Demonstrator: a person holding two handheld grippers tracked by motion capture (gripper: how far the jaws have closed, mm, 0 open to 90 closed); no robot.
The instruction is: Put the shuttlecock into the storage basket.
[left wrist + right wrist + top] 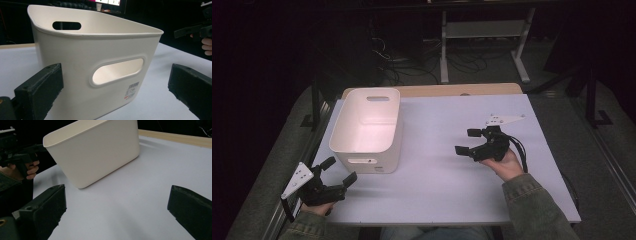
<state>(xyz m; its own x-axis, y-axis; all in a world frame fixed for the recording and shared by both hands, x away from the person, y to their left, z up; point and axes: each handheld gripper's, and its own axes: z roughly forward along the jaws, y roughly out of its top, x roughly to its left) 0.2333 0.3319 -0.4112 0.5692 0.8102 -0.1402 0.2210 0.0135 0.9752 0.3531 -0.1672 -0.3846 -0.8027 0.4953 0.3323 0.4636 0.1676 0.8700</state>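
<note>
- white plastic bin (368, 129) stands upright on the left half of the table (447, 185), empty, a handle slot in each short wall; its long axis runs away from the person.
- left gripper (338, 172) sits just off the bin's near short wall, at the table's near left corner, jaws spread wide with nothing between them. in the left gripper view the near handle slot (117, 70) and a barcode label (132, 90) lie straight ahead between the jaws.
- right gripper (468, 141) is held over the right half of the table, well apart from the bin, pointing left toward it; jaws wide apart and empty.
- judgement: the left gripper is much the nearer to the bin, and any approach from it meets the near short wall first.
- surface: plain white tabletop, wooden strip along the far edge, no other items on it.
- room: dark, with a metal frame (484, 40) and loose cables on the floor beyond the table.
</note>
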